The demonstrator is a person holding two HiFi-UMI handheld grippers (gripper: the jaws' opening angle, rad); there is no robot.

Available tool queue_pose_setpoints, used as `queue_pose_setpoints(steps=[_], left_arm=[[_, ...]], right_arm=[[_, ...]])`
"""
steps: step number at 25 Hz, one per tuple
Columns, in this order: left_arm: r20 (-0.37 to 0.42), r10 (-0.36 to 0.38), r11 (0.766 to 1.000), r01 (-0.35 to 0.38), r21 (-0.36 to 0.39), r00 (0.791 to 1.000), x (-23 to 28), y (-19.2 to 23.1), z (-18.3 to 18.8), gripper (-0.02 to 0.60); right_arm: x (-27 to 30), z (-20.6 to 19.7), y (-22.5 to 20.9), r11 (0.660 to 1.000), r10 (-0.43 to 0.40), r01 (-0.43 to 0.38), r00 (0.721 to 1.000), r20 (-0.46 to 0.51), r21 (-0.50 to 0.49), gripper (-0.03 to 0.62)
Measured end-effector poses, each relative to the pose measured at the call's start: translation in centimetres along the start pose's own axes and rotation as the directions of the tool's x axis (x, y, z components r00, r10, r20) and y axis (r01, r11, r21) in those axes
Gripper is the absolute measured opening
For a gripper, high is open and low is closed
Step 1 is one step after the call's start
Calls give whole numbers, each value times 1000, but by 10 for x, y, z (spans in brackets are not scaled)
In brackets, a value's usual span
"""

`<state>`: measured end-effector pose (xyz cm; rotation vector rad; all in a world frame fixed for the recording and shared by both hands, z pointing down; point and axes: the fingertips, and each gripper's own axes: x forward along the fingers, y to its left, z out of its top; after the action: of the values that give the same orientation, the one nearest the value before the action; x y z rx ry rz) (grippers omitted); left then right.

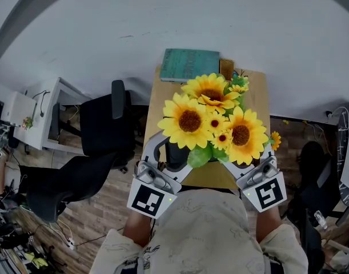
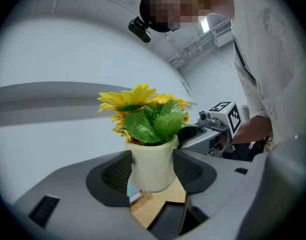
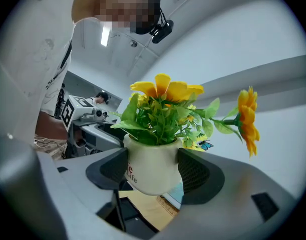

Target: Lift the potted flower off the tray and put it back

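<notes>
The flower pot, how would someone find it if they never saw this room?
Find the narrow wooden table with a teal book at its far end. At the near end, the left gripper and right gripper clamp a cream pot from either side. It alone carries big yellow sunflowers.

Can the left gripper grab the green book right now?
Probably not. The left gripper is shut on the pot, sharing it with the right gripper, and the book lies at the table's far end, beyond the sunflowers. It must let go first.
</notes>
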<state>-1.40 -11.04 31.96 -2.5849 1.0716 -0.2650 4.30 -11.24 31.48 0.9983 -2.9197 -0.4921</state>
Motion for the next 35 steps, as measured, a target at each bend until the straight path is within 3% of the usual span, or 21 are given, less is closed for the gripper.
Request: queue_pose_setpoints(steps=[35], left_arm=[[-18,-6,999,6,-36,1000,6,1,-15,265]], right_arm=[[5,-15,-1,1000,-2,3,1000,-25,13,331]])
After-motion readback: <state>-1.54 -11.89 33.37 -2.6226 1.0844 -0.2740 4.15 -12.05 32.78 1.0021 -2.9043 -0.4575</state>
